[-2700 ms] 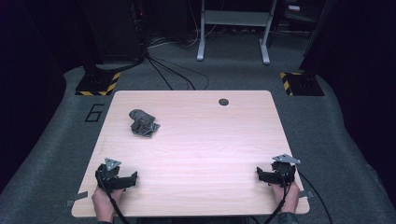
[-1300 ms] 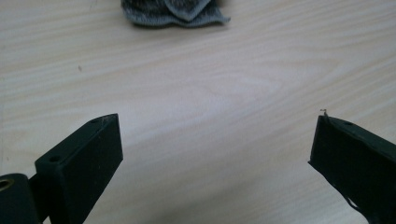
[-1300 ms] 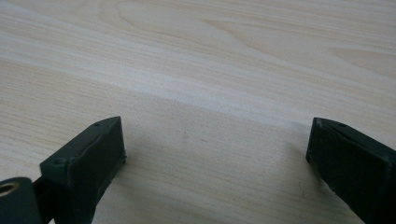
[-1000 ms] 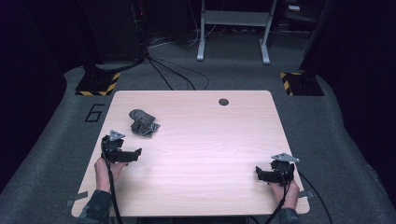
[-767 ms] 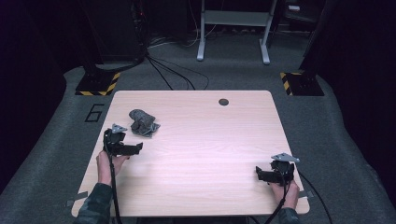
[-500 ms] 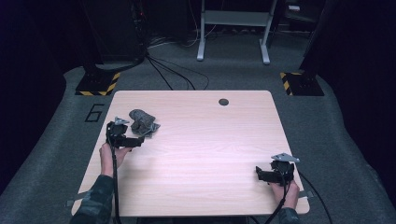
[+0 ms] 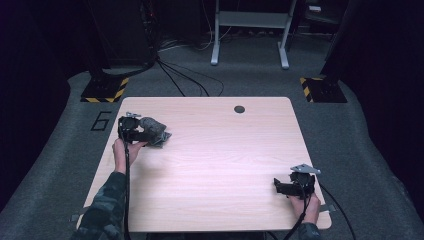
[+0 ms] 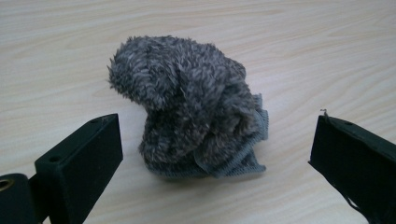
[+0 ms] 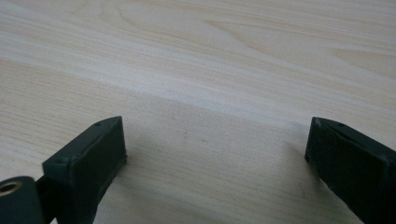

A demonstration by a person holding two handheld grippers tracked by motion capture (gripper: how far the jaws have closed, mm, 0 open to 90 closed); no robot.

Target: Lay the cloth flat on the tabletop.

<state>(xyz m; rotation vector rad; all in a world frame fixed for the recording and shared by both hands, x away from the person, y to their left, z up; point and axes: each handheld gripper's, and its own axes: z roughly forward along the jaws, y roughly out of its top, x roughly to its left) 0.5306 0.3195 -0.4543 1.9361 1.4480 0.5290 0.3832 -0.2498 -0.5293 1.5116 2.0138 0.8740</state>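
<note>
You are holding your left gripper (image 7: 142,134) at the far left part of the pale wood-grain table (image 7: 215,165), right up against the crumpled grey fuzzy cloth bundle (image 7: 152,131). In the left gripper view its 2 black jaws are standing wide apart, 1 at each side of the bundle (image 8: 191,123), and neither jaw is touching the fabric; the gripper is gripping nothing.

The bundle is lying on the tabletop near the left edge, towards the far side, well apart from the small round dark hole (image 7: 239,109) near the far edge. Seen from above, its long axis is running roughly left to right across the table, tilting slightly, with the rounder fuzzy mass at the end nearer your left hand (image 7: 121,150) and the flatter, thinner fabric edge spreading at the right end. In the left gripper view, the bundle is rising as a lump: a rounded fuzzy lobe is pointing up and to the left, and a thin, hemmed, paler grey edge is folding out along the bottom and right side, flat against the wood.

You are resting your right gripper (image 7: 285,186) near the right front corner, well apart from the bundle. Its 2 jaws are also standing wide apart over bare wood (image 9: 210,93), holding nothing.
</note>
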